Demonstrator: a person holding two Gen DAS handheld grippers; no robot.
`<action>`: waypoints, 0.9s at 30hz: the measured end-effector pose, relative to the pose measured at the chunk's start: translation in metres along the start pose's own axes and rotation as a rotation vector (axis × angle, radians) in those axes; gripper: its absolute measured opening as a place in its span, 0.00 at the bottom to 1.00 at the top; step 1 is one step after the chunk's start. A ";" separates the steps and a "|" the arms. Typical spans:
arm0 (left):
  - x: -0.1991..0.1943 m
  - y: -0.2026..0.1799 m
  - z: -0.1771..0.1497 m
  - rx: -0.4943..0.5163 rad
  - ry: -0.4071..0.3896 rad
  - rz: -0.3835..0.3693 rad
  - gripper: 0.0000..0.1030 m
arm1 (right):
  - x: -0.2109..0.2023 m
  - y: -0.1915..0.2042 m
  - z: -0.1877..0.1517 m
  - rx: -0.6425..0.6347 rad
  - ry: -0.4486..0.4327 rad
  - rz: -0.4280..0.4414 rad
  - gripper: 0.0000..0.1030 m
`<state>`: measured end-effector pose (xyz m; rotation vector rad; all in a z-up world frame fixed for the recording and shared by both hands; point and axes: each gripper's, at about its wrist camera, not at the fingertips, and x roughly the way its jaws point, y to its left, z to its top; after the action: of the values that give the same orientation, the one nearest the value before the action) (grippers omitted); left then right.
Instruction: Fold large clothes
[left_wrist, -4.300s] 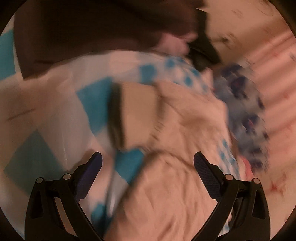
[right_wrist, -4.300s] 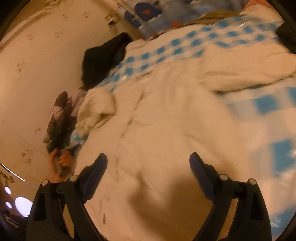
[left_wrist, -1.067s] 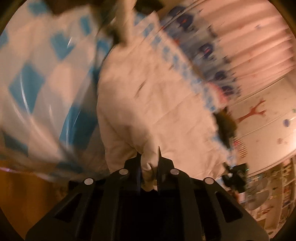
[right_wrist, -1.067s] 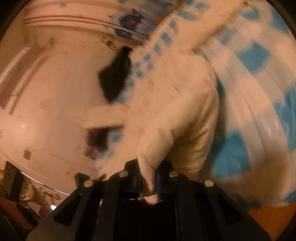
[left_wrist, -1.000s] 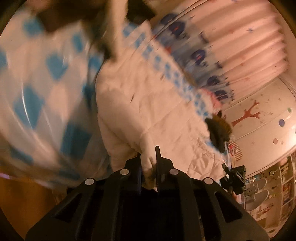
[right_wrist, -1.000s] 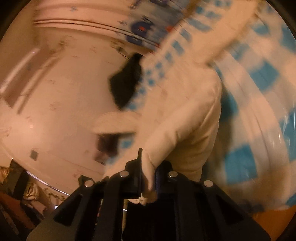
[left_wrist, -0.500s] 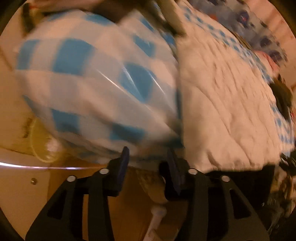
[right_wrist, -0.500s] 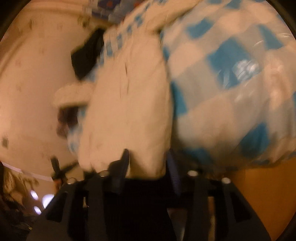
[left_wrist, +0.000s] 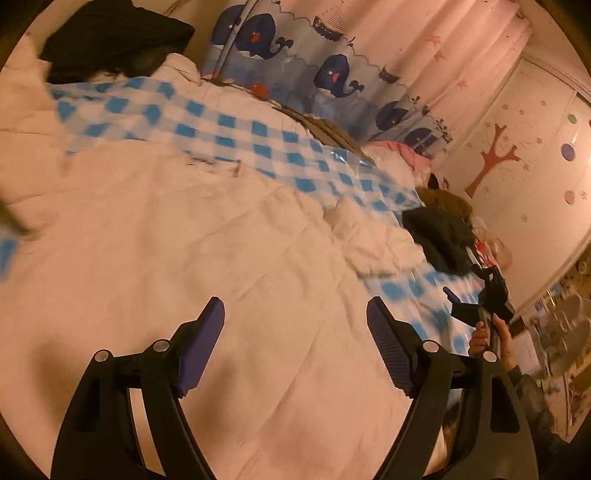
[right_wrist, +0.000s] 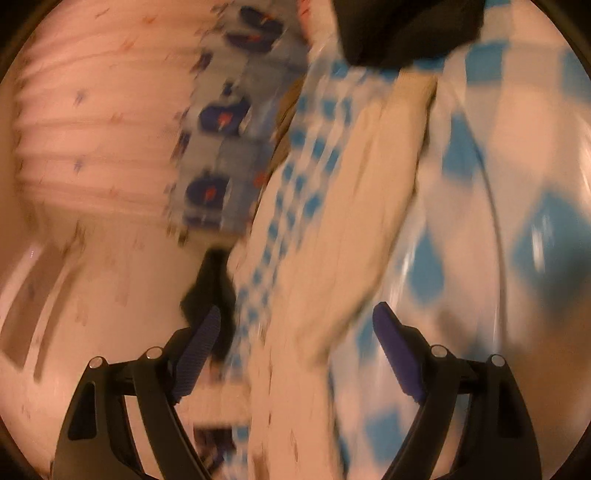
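A large cream quilted garment (left_wrist: 207, 258) lies spread over a blue-and-white checked sheet (left_wrist: 236, 129) on the bed. My left gripper (left_wrist: 295, 332) hovers over the garment's broad panel, its jaws opening wide with nothing pinched between them. In the blurred right wrist view the same cream garment (right_wrist: 354, 229) runs as a long strip across the checked sheet (right_wrist: 517, 229). My right gripper (right_wrist: 299, 332) is above that strip, jaws opening, the cloth lying beneath them and free of the pads. The right gripper (left_wrist: 476, 295) and the hand holding it also show at the far right of the left wrist view.
A black garment (left_wrist: 110, 40) lies at the bed's far corner and another dark, fur-trimmed one (left_wrist: 439, 229) at the right edge. A whale-print curtain (left_wrist: 325, 77) and pink drapes stand behind the bed. A wall with a tree sticker (left_wrist: 495, 155) is to the right.
Both grippers were shut on folds of the cream garment a second ago. They have let go, opened wide and swung across the bed, and the garment now lies flat on the sheet.
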<state>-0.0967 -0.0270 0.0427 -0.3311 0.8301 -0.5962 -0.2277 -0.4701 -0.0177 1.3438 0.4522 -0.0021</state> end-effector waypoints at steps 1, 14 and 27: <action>0.017 -0.007 -0.001 -0.005 -0.021 0.005 0.73 | 0.008 -0.003 0.017 0.010 -0.022 -0.018 0.79; 0.068 -0.009 -0.040 0.010 -0.102 0.089 0.83 | 0.078 -0.060 0.133 0.085 -0.128 -0.197 0.79; 0.080 -0.004 -0.042 -0.026 -0.056 0.084 0.84 | 0.103 -0.042 0.147 -0.092 -0.104 -0.325 0.14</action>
<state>-0.0884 -0.0812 -0.0293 -0.3339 0.7949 -0.4965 -0.0979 -0.5920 -0.0672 1.1626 0.5713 -0.3146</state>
